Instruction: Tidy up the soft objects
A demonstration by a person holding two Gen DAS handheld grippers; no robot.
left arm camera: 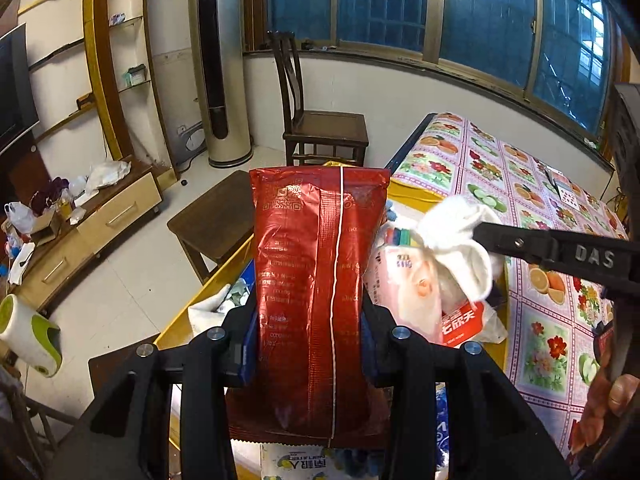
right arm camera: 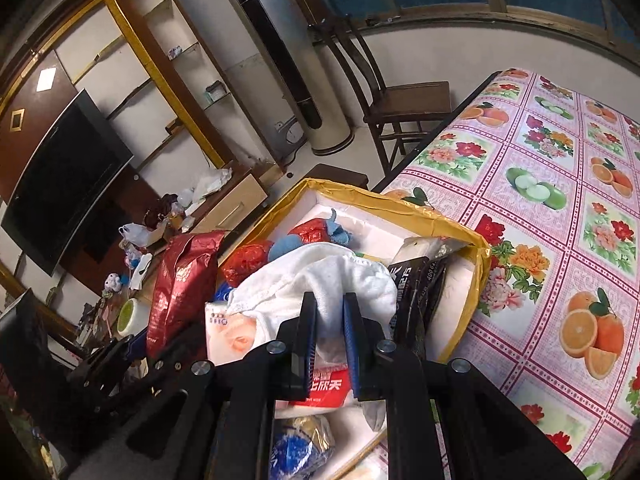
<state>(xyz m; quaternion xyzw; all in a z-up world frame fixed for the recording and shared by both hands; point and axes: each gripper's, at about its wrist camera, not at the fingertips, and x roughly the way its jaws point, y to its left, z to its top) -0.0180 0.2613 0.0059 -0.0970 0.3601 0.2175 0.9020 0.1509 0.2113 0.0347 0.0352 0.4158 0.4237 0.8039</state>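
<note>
Leftmost, my left gripper is clamped on a red pouch, its blue pads pressing both sides; the pouch stands upright, lifted over the left edge of the box. From the right wrist view the same pouch hangs just outside the box's left wall. The box has yellow-taped walls and sits on the floral tabletop, at its left edge. Inside it lie crumpled red packs, a blue soft item, a pink-and-white tissue pack and, toward the right wall, a black pouch. Further right, my right gripper is pinched on a white cloth, which bunches above the tissue pack in the middle of the box. In the left wrist view that cloth droops from the right gripper's black fingers over the box.
</note>
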